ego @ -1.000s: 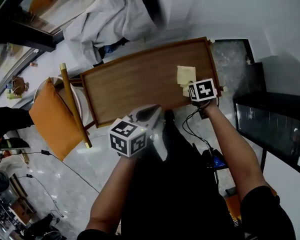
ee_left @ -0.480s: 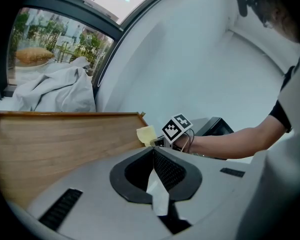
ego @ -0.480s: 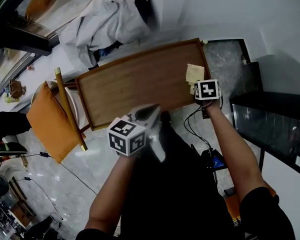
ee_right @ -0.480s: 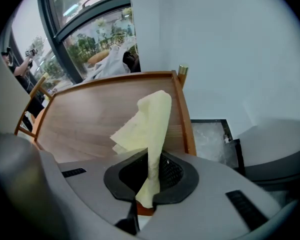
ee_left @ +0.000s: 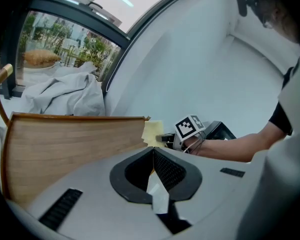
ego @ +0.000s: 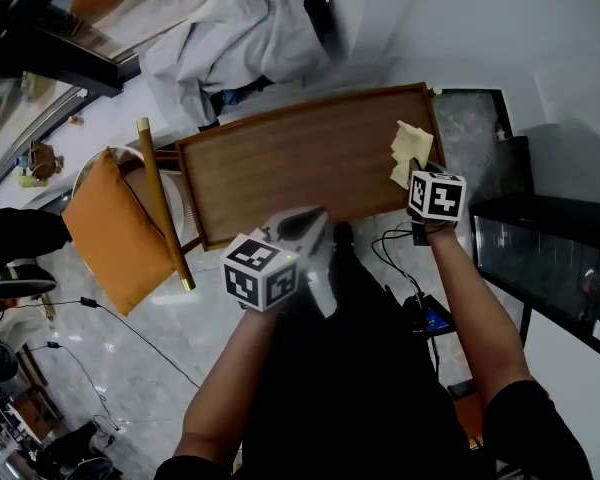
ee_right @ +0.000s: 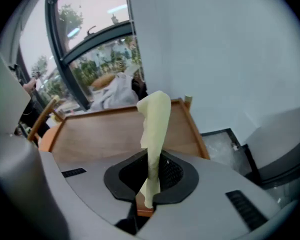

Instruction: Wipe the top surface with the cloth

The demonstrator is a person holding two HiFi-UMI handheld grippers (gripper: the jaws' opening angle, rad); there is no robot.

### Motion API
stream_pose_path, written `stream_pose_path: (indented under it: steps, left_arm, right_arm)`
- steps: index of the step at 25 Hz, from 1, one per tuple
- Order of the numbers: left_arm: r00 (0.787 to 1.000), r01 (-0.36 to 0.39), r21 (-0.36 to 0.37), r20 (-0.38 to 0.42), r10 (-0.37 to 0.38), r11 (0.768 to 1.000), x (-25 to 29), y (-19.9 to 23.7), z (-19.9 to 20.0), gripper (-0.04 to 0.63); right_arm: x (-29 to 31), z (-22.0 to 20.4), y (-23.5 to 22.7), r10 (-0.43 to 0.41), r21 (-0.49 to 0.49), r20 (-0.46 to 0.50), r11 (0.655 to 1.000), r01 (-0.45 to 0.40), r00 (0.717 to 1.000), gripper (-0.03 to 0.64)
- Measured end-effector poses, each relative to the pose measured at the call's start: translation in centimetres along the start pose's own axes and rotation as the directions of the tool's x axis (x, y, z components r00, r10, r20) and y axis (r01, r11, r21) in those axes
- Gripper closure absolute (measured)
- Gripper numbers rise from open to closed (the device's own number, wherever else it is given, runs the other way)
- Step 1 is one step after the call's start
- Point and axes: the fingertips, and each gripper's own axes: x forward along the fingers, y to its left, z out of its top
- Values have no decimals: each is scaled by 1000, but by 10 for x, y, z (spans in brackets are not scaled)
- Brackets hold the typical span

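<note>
A wooden table top with a raised rim lies in front of me. My right gripper is over its near right corner, shut on a pale yellow cloth. The right gripper view has the cloth standing up from between the shut jaws, above the table. My left gripper hangs at the table's near edge, shut, off the wood. In the left gripper view its jaws meet in a line with a small white scrap at their base, and the cloth shows beyond them.
A chair with an orange cushion stands against the table's left end. A heap of white fabric lies behind the table. A black cabinet is at the right, and cables trail on the marble floor.
My right gripper has carried the cloth rightward along the table to its right end. The left gripper has stayed at the near edge.
</note>
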Motion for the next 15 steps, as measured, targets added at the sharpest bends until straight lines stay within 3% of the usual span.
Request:
stream_pose_path:
  steps: [3, 7, 11, 15]
  left_arm:
    - [999, -8, -31, 32, 9, 999, -27, 13, 3, 584]
    - [998, -41, -33, 57, 42, 999, -71, 36, 4, 584]
    - [994, -85, -47, 72, 88, 995, -119, 64, -3, 584]
    - [985, -132, -85, 96, 140, 988, -168, 92, -12, 583]
  right_arm:
    - [-13, 1, 89, 217, -72, -13, 974, -217, 976, 584]
    - [-26, -6, 214, 422, -136, -64, 894, -427, 904, 584]
    - [-25, -24, 321, 530, -163, -122, 824, -543, 839, 584]
    - [-15, -49, 401, 575, -163, -179, 783, -600, 799, 584]
